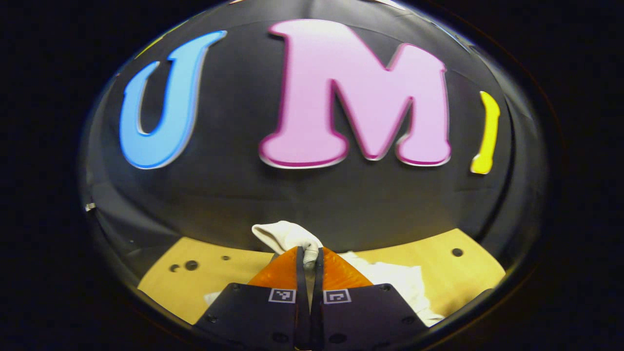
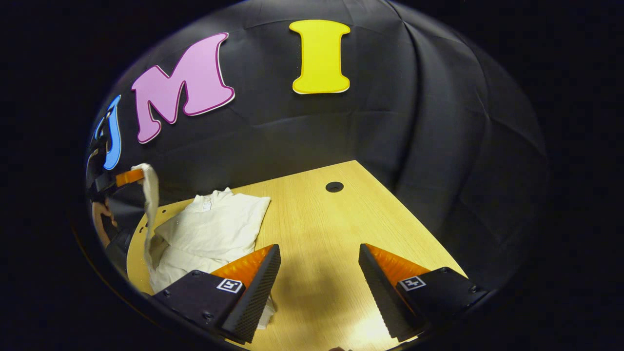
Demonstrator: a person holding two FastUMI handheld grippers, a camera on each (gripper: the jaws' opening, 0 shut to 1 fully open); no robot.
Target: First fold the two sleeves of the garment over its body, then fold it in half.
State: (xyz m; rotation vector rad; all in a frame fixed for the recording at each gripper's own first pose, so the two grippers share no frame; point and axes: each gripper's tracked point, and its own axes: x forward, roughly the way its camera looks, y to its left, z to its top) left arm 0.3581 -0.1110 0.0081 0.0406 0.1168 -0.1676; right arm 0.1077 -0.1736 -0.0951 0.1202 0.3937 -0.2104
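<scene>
Meanwhile the left gripper (image 1: 307, 256) pinches a lifted sleeve (image 1: 285, 236), the right gripper (image 2: 319, 278) gaping above the table (image 2: 341, 219).

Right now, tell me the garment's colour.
The garment is plain white or off-white, with no pattern; the right gripper view shows it best.

Ahead of the right claw (image 2: 319, 278) the wooden surface (image 2: 341, 219) lies bare up to the black cloth wall (image 2: 414, 146), which closes it off at the back and right. The white garment (image 2: 209, 234) covers the left part. There the left claw (image 2: 139, 175), raised beside the wall, holds 1 sleeve (image 2: 151, 204) hanging as a strip across that side.
</scene>
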